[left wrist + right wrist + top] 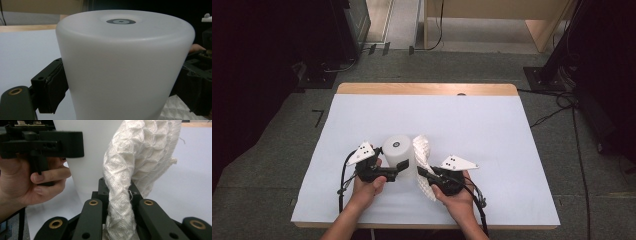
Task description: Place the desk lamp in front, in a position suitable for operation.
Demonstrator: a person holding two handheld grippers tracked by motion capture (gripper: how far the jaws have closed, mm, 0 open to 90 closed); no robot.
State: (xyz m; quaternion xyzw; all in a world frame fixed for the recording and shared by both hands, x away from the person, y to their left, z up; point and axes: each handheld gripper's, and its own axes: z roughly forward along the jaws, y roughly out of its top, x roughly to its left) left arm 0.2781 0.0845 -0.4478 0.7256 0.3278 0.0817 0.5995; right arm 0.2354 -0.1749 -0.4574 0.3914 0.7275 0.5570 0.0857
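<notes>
Down near the front edge of the white-covered table point(492, 135), both forearms are coming in from below, each hand wrapped around a gripper. Starting at the left, the left hand point(368, 186) is holding the left gripper point(401, 165) level and pointing it rightward, its grey plate tilting up toward the left edge. Its jaws are clamping the white plastic cup point(398, 154) from either side; in the left gripper view the black pads are pressing against the cup's frosted wall point(122, 72). The cup is standing upside down, base up, slightly left of the table's middle and nearer the front edge.

Moving right, the white waffle-weave cloth point(423, 162) is hanging as a bunched strip just beside the cup, touching its right side. The right hand point(458, 196) is angling the right gripper point(426, 176) up and leftward toward the cup. Its jaws are pinching the cloth point(120, 202) tightly, with the fabric rising between them and draping against the cup's wall.
</notes>
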